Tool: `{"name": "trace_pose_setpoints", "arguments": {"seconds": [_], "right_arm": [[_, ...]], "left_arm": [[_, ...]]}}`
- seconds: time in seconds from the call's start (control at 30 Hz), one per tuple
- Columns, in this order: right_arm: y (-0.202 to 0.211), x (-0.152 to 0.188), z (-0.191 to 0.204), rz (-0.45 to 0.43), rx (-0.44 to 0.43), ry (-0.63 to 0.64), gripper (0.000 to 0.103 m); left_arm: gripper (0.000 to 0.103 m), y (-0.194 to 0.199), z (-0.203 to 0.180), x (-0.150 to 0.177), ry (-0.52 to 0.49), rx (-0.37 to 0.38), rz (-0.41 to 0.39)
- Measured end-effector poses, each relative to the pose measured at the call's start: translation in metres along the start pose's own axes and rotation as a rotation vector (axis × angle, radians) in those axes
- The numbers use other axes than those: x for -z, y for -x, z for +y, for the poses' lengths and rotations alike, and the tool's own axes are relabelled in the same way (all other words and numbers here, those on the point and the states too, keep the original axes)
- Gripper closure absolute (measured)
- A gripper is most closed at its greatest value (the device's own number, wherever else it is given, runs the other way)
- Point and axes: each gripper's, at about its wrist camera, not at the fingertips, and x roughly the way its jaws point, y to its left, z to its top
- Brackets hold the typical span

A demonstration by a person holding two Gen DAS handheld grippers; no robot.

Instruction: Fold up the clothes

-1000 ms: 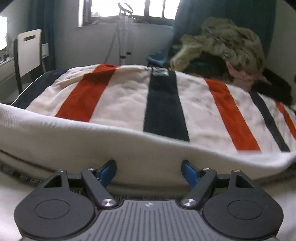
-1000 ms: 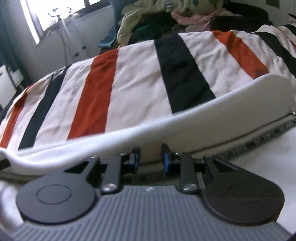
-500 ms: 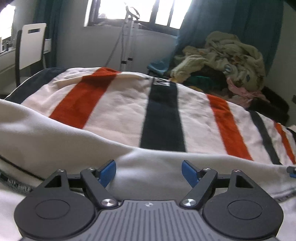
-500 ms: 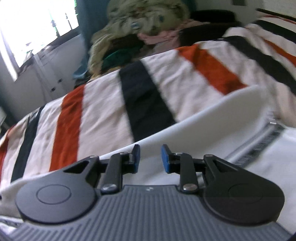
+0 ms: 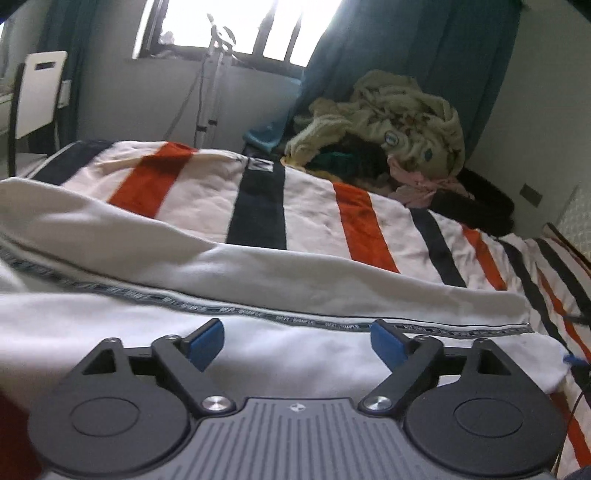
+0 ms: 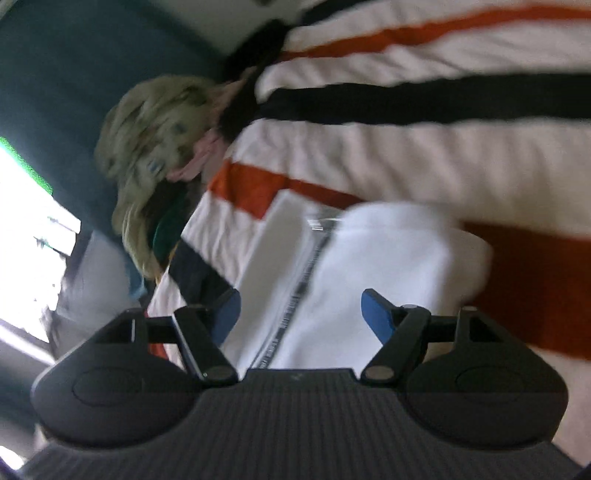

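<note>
Underneath everything, a bed (image 5: 369, 221) covered by a striped blanket (image 5: 207, 192) in cream, orange and black, running to the far edge and off to the right. In the right wrist view, the same blanket (image 6: 424, 147), tilted and blurred.

On top of it, along the near edge, a white garment (image 5: 258, 266), spread wide with a soft fold across the middle and a dark printed tape (image 5: 280, 319) following the seam from left to right. In the right wrist view, the garment (image 6: 362, 266) seen end-on, a rounded folded end lying on an orange stripe, the tape (image 6: 295, 306) running up the middle.

Past the bed's far right corner, a heap of clothes (image 5: 391, 122) topped by something yellowish and fluffy, with green, pink and black pieces under it; the same heap (image 6: 155, 147) blurred in the right wrist view. Behind it, teal curtains (image 5: 406, 48). Further left, a bright window (image 5: 240, 29), a white stand (image 5: 214, 81) below it, and a white chair (image 5: 37, 92) at the far left.

Left gripper (image 5: 295, 341) spread wide, empty, low over the garment just short of the tape. Right gripper (image 6: 301, 314) likewise spread and empty, above the garment, nothing between the blue pads.
</note>
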Motion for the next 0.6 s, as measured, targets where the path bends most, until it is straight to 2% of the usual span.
{"name": "trace_pose_setpoints", "arguments": {"seconds": [0.13, 0.17, 0.2, 0.27, 0.37, 0.57, 0.6], "right_arm": [[0.008, -0.008, -0.040, 0.000, 0.047, -0.135, 0.029], [0.006, -0.009, -0.050, 0.012, 0.052, -0.162, 0.038], [0.004, -0.010, -0.059, 0.024, 0.057, -0.189, 0.051], [-0.004, -0.012, -0.071, 0.053, 0.064, -0.218, 0.063], [-0.018, -0.014, -0.076, 0.063, 0.012, -0.255, 0.063], [-0.039, -0.015, -0.069, 0.085, 0.078, -0.204, 0.063], [-0.043, -0.015, -0.071, 0.089, 0.085, -0.210, 0.074]], "left_arm": [[0.009, 0.028, 0.014, 0.011, 0.045, -0.013, -0.029], [0.009, 0.031, 0.019, 0.012, 0.061, -0.016, -0.029], [0.009, 0.032, 0.023, 0.011, 0.078, -0.019, -0.028], [0.009, 0.031, 0.032, 0.007, 0.120, -0.026, -0.029], [0.009, 0.028, 0.045, 0.002, 0.196, -0.032, -0.027], [0.008, 0.017, 0.070, 0.002, 0.358, 0.021, 0.025], [0.008, 0.016, 0.073, 0.002, 0.374, 0.017, 0.028]]}}
